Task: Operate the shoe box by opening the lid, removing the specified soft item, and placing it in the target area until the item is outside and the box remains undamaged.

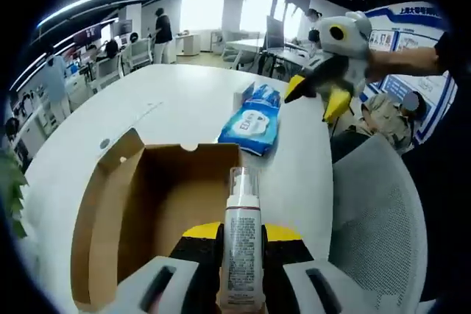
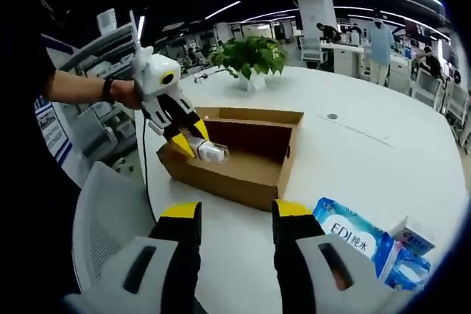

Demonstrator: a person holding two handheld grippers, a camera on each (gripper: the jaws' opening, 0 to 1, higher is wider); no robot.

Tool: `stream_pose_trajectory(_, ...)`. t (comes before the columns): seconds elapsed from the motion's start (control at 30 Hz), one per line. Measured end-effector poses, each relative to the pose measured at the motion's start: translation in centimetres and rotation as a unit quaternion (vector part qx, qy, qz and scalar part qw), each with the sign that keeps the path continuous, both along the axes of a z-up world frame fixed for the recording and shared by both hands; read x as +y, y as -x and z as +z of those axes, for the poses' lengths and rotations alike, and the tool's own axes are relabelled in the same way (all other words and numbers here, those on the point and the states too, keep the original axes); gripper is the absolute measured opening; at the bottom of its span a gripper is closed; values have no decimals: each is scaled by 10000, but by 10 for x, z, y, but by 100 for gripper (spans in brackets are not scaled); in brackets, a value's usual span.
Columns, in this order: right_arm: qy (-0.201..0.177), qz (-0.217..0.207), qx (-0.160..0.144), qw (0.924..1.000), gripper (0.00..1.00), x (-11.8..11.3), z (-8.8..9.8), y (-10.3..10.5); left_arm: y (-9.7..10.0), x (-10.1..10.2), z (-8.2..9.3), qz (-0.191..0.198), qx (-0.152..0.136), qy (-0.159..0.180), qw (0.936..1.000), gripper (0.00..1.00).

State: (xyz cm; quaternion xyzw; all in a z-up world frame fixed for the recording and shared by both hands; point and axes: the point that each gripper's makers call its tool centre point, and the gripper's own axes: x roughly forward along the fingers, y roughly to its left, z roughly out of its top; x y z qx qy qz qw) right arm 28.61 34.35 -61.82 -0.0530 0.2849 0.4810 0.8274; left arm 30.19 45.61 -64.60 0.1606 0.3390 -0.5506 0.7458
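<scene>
- Looking along the left gripper (image 1: 241, 237) in the left gripper view, its two yellow-tipped jaws are pinching a white pump bottle (image 1: 241, 244) that stands upright between them.
- The bottle is held over the near edge of an open cardboard box (image 1: 110, 204), whose inside looks bare and whose flap stands up on the left.
- The box sits on a white round table (image 1: 176, 101); just beyond it lies a blue pack of wet wipes (image 1: 252, 124) with a small blue-and-white carton (image 1: 243, 96) near its far end.
- The right gripper (image 1: 316, 97) comes into this view from the upper right, held by a person's hand, off past the table edge and above a grey mesh chair (image 1: 375, 211).
- In the right gripper view, the right gripper (image 2: 237, 220) has its jaws spread apart with nothing between them, hovering over the white table (image 2: 368, 152).
- The cardboard box (image 2: 243, 174) lies ahead, open at the top, close to the table's left edge.
- The left gripper (image 2: 193, 141) reaches in from the left at the box's near-left corner, clamped on the pump bottle (image 2: 210, 153), which is held at the box's rim.
- The wet wipes pack (image 2: 353, 237) and the small carton (image 2: 413, 242) lie at the lower right, well apart from the box.
- A potted green plant (image 2: 250, 56) stands on the far side of the table, and the grey chair (image 2: 110, 218) is at the lower left.
</scene>
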Motion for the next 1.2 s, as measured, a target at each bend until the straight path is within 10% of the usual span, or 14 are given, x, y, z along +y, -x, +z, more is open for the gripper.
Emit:
stream_pose_trajectory(0.77, -576, 1129, -399, 9911, 28, 30, 40, 27, 50, -75, 71, -1355, -213, 850, 9869, 20)
stream_pose_trajectory(1.2, -579, 1626, -180, 9848, 18, 33, 42, 53, 69, -82, 68, -1915, 140, 789, 9782, 20)
